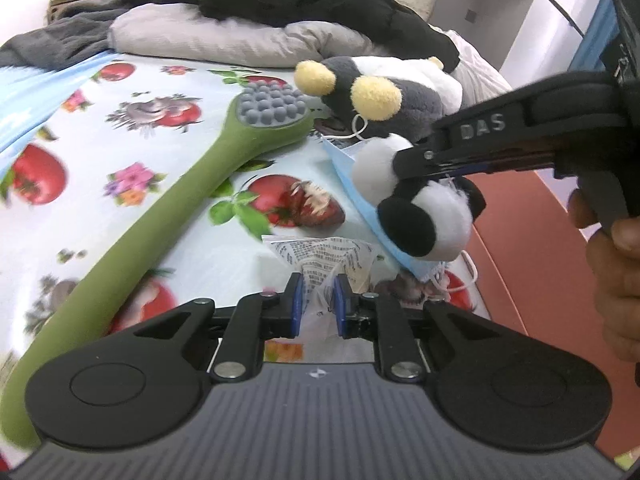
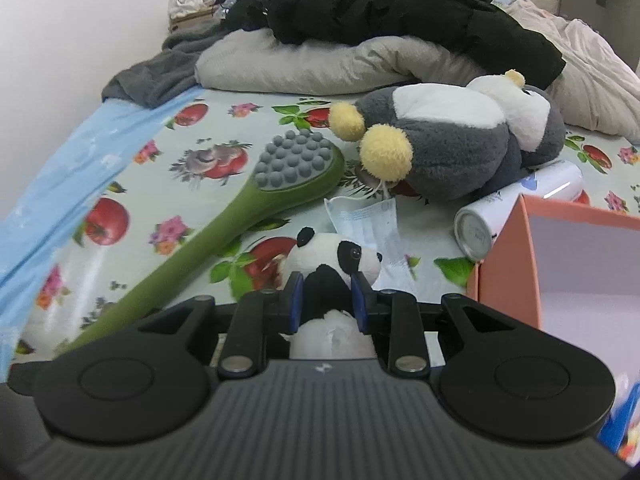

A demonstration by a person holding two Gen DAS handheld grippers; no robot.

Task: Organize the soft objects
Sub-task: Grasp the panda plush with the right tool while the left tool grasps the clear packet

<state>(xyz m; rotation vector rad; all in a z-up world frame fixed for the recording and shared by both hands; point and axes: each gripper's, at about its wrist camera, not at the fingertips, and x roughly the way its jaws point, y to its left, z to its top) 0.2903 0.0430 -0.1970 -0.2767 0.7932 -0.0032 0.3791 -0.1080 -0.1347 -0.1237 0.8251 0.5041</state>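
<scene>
The panda [image 2: 340,264] sits clenched in the right tongs [image 2: 326,300], its black-and-white body squeezed between the blue pads, head pointing away from the camera toward twelve o'clock. In the left wrist view the same toy hangs at about two o'clock, lifted off the bed [image 1: 100,128], with a blue mask [image 1: 360,196] draped just behind and under it; whether the mask is caught up with the toy or only lies beneath it I cannot tell.

The box [image 2: 560,264] stands open at about three o'clock from the right tongs, close by, so the panda's way to it runs rightward, and the right hand is plainly the nearer one.

The left tongs [image 1: 318,304] are clenched on a crinkled printed packet [image 1: 320,260], its bulk fanning out toward twelve o'clock ahead of the pads.

Farther out, a green brush [image 2: 224,220] lies slantwise, its knobbed head at about eleven o'clock and its handle running back to seven. The big grey plush [image 2: 460,140] rests at one o'clock, a white can [image 2: 516,208] wedged between it and the box.
</scene>
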